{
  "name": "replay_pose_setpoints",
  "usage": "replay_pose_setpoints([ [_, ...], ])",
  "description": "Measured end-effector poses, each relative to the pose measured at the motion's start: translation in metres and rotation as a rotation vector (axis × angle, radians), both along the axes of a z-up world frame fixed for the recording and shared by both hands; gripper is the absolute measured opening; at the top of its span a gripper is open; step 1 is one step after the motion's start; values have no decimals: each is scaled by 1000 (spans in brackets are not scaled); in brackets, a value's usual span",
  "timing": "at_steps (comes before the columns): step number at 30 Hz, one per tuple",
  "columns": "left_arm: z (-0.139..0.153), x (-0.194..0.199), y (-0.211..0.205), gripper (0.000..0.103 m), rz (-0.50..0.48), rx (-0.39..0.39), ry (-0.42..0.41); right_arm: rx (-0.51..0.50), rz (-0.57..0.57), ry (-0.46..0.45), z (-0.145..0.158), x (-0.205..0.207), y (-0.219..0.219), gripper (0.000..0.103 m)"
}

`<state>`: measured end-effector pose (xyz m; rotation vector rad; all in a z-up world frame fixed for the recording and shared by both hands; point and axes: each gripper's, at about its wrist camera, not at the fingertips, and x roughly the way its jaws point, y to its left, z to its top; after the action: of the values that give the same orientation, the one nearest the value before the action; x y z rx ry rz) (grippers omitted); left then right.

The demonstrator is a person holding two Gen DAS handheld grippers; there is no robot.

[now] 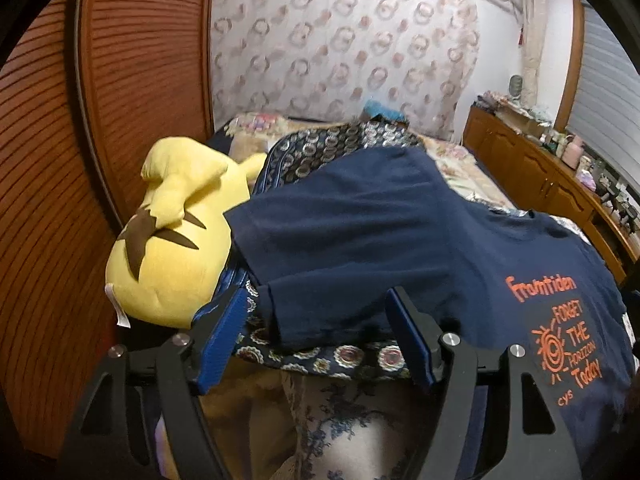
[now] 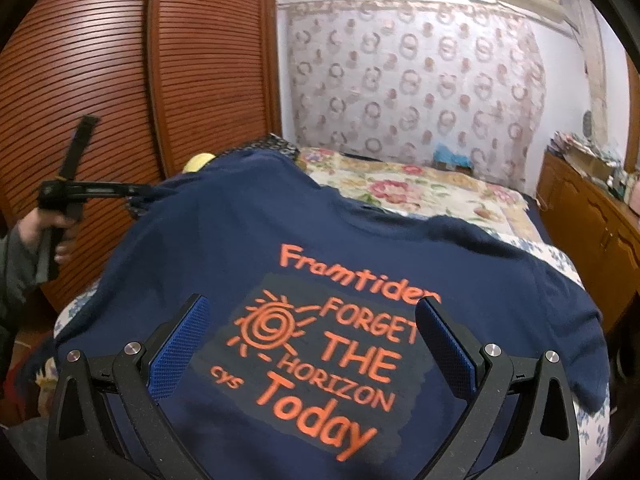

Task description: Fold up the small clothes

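Note:
A navy T-shirt with orange print "Framtiden FORGET THE HORIZON Today" lies spread on the bed, print up; it also fills the right wrist view. My left gripper is open, its blue pads either side of the shirt's left sleeve hem, holding nothing. My right gripper is open just above the printed chest, empty. The left gripper also shows in the right wrist view, held in a hand at the shirt's left edge.
A yellow plush toy lies left of the shirt against the louvred wooden wardrobe. A dark patterned cloth lies under the shirt. A floral bedspread stretches beyond. A wooden cabinet with clutter stands at right.

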<state>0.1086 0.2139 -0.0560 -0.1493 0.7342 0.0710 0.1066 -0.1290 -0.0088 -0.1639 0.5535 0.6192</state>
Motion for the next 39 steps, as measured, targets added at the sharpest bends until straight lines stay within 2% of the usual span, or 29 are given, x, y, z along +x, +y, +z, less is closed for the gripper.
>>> replay_pose_setpoints([
  [3,-7,8,2,71,2,-1,49,1,20,5,-3,-4,5,103],
  [8,-9,14,-2,70,-22,21,63,3,25,21,-10,-7,4,103],
  [9,-8,14,-2,58,-29,15,61,6,21,25,-10,-7,3,103],
  [10,-7,16,-2,50,-34,11,58,8,18,27,-10,-6,2,103],
  [12,-5,16,-2,24,-35,23,49,17,8,30,-10,-6,-2,103],
  [15,2,17,-7,6,-54,56,41,30,-7,40,-13,-5,-7,103],
  [18,13,18,-19,4,-59,109,12,38,-19,50,-17,-4,-12,103],
  [24,49,23,-42,3,-113,91,-74,51,-49,54,-18,-1,-25,103],
  [31,79,35,-107,5,-260,110,-103,72,-93,54,-16,3,-43,103],
  [32,80,34,-116,9,-281,111,-99,74,-97,56,-16,4,-45,103],
  [35,80,24,-133,29,-334,113,-103,69,-104,60,-17,4,-49,103],
  [37,82,14,-137,32,-356,102,-111,62,-107,63,-18,5,-50,103],
  [39,84,5,-138,42,-366,92,-123,57,-110,65,-18,7,-51,103],
])
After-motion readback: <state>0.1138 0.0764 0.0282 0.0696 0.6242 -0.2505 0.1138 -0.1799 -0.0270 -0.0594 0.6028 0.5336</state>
